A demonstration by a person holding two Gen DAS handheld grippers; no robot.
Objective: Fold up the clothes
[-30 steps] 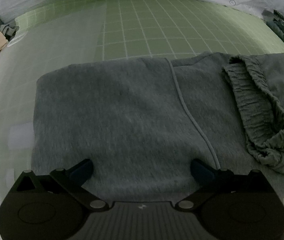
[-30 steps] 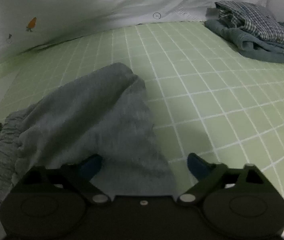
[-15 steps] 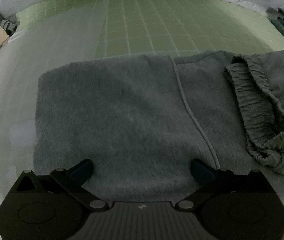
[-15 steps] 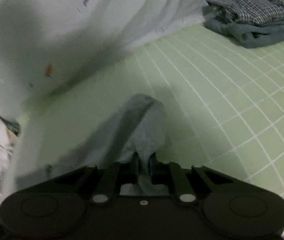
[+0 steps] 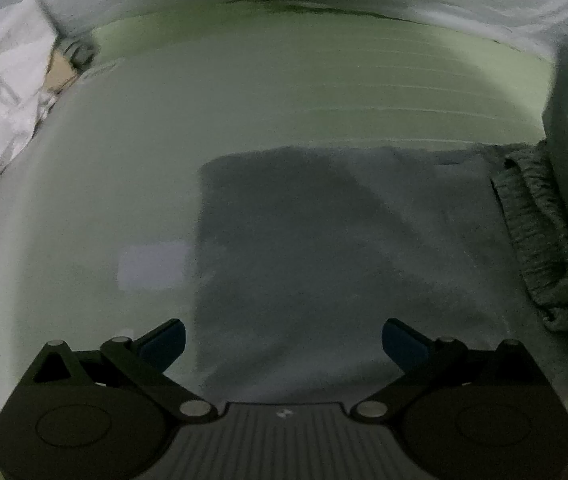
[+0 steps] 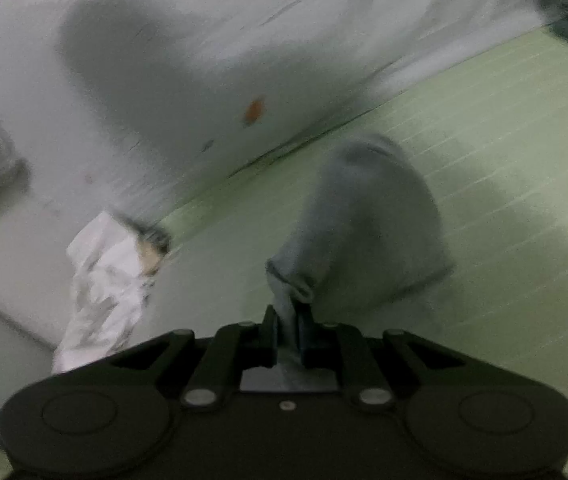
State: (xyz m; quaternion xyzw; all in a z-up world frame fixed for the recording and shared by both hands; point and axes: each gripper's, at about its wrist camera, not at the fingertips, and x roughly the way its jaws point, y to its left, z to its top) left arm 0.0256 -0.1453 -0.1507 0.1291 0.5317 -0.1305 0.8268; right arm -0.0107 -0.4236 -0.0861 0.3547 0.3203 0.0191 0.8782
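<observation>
In the left wrist view, our left gripper (image 5: 283, 338) hangs with its jaws spread wide and nothing between them, above the near edge of the grey fleece garment (image 5: 348, 248), which lies flat on the pale green checked bed sheet (image 5: 284, 92). The ribbed elastic waistband (image 5: 540, 240) bunches at three o'clock, with a lifted part of the cloth rising just beyond it. Crumpled white laundry (image 5: 0, 108) sits at ten o'clock, against the light bedding along the far edge. In the right wrist view, our right gripper (image 6: 287, 330) has its jaws pinched shut on a narrow fold of the grey cloth, which balloons up toward twelve o'clock, clear of the sheet. We judge this the carry-over step: one end is lifted for folding across the flat part. Next we should bring it over evenly and lay it down with its edges matched, perhaps with the left gripper steadying the lower layer. This view is blurred; pale bedding with a small orange print (image 6: 255, 110) slopes behind.
</observation>
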